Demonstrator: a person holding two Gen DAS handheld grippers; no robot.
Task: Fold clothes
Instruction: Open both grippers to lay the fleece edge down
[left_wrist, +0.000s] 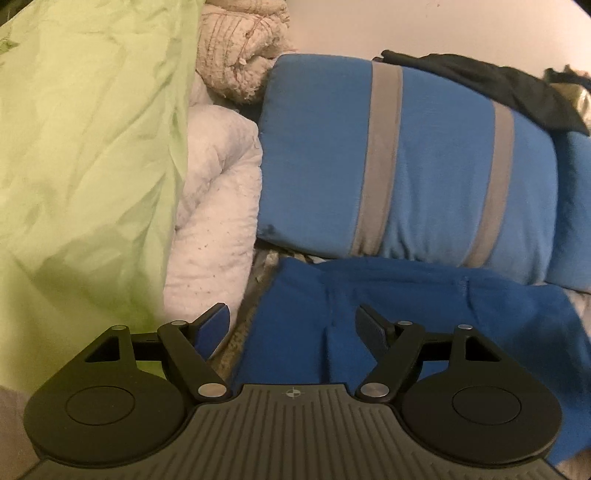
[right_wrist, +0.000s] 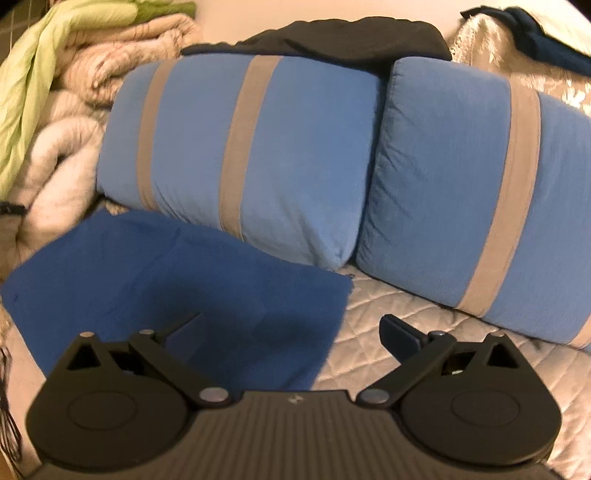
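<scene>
A dark blue garment lies flat on the bed in front of the pillows; it also shows in the right wrist view. My left gripper is open over the garment's left part, nothing between its fingers. My right gripper is open over the garment's right edge, its left finger above the cloth and its right finger above the bedspread. Neither holds anything.
Two light blue pillows with grey stripes lean behind the garment on a quilted silver bedspread. A black garment lies on top of them. White and beige blankets and a light green sheet are piled at left.
</scene>
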